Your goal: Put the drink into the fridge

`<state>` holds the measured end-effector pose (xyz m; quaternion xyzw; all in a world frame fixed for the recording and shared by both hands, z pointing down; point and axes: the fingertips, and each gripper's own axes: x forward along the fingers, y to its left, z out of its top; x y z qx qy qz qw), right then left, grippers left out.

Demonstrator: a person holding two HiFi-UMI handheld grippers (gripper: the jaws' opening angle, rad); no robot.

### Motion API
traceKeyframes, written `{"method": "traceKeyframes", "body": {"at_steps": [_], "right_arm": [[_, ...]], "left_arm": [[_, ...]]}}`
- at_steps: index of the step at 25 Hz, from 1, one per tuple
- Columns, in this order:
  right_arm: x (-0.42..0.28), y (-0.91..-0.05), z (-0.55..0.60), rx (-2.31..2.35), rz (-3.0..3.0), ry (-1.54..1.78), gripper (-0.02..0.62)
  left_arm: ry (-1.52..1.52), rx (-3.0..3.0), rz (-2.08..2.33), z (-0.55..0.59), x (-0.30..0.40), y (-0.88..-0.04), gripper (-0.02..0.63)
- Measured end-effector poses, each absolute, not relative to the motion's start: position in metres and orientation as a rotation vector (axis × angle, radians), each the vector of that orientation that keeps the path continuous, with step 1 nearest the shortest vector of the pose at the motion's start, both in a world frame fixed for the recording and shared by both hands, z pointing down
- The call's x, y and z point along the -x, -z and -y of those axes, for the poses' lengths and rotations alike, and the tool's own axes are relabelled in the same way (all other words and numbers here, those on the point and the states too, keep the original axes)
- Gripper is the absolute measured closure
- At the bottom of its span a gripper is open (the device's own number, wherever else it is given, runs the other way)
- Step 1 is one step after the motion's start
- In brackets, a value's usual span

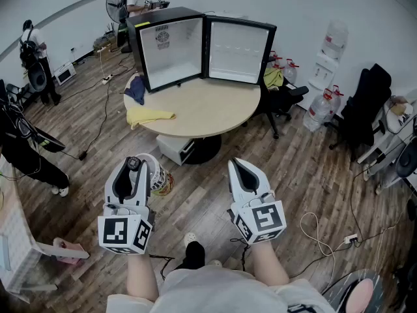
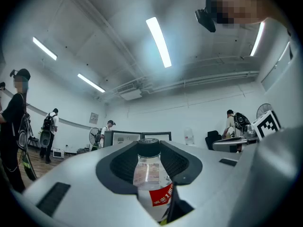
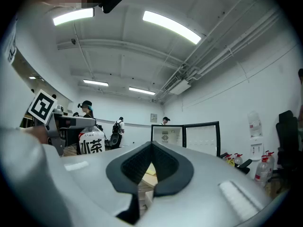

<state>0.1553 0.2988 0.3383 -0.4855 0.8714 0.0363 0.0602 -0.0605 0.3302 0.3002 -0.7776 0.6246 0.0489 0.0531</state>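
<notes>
The drink bottle [image 1: 158, 177], clear with a black cap and a white, red and green label, is held upright in my left gripper [image 1: 133, 165], low at the left of the head view. In the left gripper view the dark pads close on both sides of the bottle [image 2: 149, 174]. My right gripper [image 1: 239, 166] is level with it to the right, shut and empty, its tips meeting [image 3: 151, 146]. The black mini fridge [image 1: 171, 47] stands on the far side of a round wooden table [image 1: 208, 109], its door [image 1: 238, 51] swung wide open and its white inside bare.
A yellow cloth [image 1: 148, 116] and a blue cloth [image 1: 135, 89] lie on the table's left side. A white box [image 1: 176, 150] sits under the table. An office chair [image 1: 283, 100] and water jugs [image 1: 322, 106] stand to the right. People [image 1: 32, 57] and floor cables are at the left.
</notes>
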Motion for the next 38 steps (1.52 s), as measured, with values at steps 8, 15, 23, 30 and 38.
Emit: {"method": "traceKeyframes", "body": {"at_steps": [8,15,23,30,38], "right_arm": [[-0.148,-0.341,-0.275,1.474,-2.618,-0.077,0.584],[-0.141,-0.338,-0.235,1.481,-2.604,-0.075,0.584],[-0.124,-0.331,-0.179,1.483,-2.576,-0.092,0.584],[-0.101,-0.33,-0.142,1.491,-2.548,-0.098,0.584],[-0.092,-0.332,-0.114,1.514,-2.561,-0.107,0.584]], "left_arm": [[-0.155,2.381,-1.893,-0.305,0.068,-0.303,0.456],[-0.165,2.393,-1.868,-0.263,0.073,-0.301,0.456],[-0.185,2.408,-1.807,-0.207,0.081,-0.293,0.457],[-0.18,2.436,-1.755,-0.167,0.094,-0.294,0.457],[-0.169,2.467,-1.75,-0.13,0.102,-0.303,0.459]]}}
